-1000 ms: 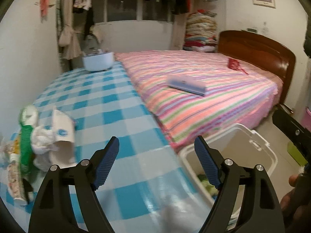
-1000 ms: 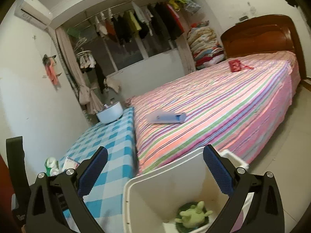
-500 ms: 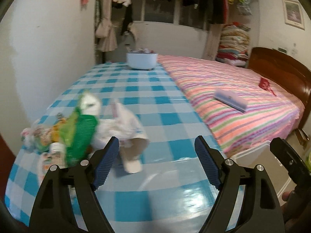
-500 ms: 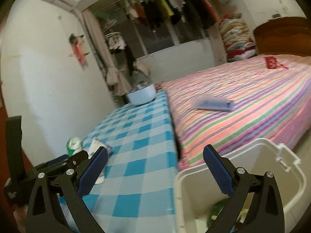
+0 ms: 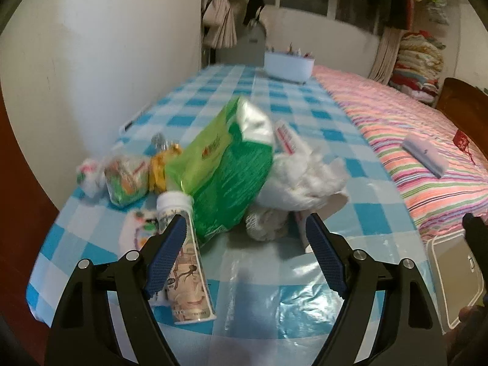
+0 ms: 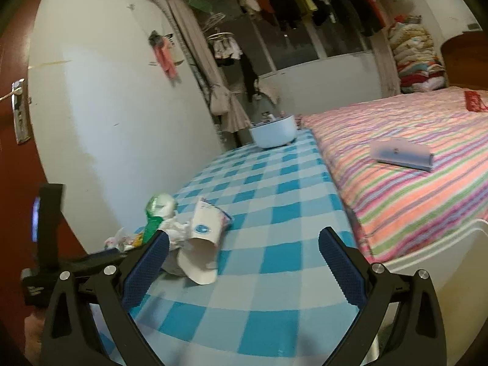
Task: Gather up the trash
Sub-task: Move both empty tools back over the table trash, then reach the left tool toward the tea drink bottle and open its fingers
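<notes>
Left wrist: left hand-held gripper wide open, empty, aimed at the trash pile at 12 o'clock on the tabletop (reach step, next close on one piece). Right wrist: right hand-held gripper open, empty, cup at 10 o'clock, bin at 3.

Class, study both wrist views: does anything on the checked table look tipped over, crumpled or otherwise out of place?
Yes. A paper cup lies on its side, a green packet leans tilted over crumpled white tissue, and a printed bottle lies flat by the table edge.
</notes>
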`<state>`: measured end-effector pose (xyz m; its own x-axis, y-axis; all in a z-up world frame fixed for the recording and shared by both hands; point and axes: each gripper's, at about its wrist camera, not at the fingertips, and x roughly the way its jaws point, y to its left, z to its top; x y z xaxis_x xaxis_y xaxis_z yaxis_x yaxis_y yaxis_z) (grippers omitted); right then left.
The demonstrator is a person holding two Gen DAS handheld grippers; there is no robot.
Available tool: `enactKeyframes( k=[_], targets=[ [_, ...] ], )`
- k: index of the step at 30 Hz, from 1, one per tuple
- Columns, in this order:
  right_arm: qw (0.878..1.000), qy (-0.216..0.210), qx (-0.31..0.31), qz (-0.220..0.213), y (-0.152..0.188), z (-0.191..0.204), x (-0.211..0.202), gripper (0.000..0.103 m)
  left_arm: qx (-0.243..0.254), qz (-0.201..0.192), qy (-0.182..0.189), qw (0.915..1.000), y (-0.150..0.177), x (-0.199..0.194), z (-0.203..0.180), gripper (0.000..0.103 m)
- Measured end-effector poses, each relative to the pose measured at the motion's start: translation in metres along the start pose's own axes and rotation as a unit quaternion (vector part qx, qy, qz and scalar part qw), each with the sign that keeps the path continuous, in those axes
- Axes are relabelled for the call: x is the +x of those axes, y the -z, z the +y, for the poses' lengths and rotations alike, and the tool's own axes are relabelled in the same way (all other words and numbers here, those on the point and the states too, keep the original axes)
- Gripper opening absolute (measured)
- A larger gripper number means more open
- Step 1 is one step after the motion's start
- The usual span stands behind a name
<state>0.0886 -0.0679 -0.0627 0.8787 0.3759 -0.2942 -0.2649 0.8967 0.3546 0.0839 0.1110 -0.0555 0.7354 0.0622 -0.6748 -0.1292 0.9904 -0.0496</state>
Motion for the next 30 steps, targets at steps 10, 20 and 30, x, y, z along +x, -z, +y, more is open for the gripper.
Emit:
enactKeyframes(
  k=[10, 20, 30],
  targets=[
    [0.999, -0.024, -0.021, 0.01, -0.005, 0.015, 0.016, 0.096, 0.023, 0.051, 0.005, 0.9984, 0.006, 0.03, -0.012, 0.03],
    [0.998, -0.043, -0.037, 0.008, -0.013, 0.029, 0.024, 0.096, 0.021, 0.05, 0.011, 0.9984, 0.007, 0.024, -0.002, 0.001],
    [0.998, -0.054, -0.036, 0.014, -0.01, 0.032, 0.029, 0.096, -0.01, 0.052, 0.041, 0.9978, 0.006, 0.015, 0.025, 0.001]
  ],
)
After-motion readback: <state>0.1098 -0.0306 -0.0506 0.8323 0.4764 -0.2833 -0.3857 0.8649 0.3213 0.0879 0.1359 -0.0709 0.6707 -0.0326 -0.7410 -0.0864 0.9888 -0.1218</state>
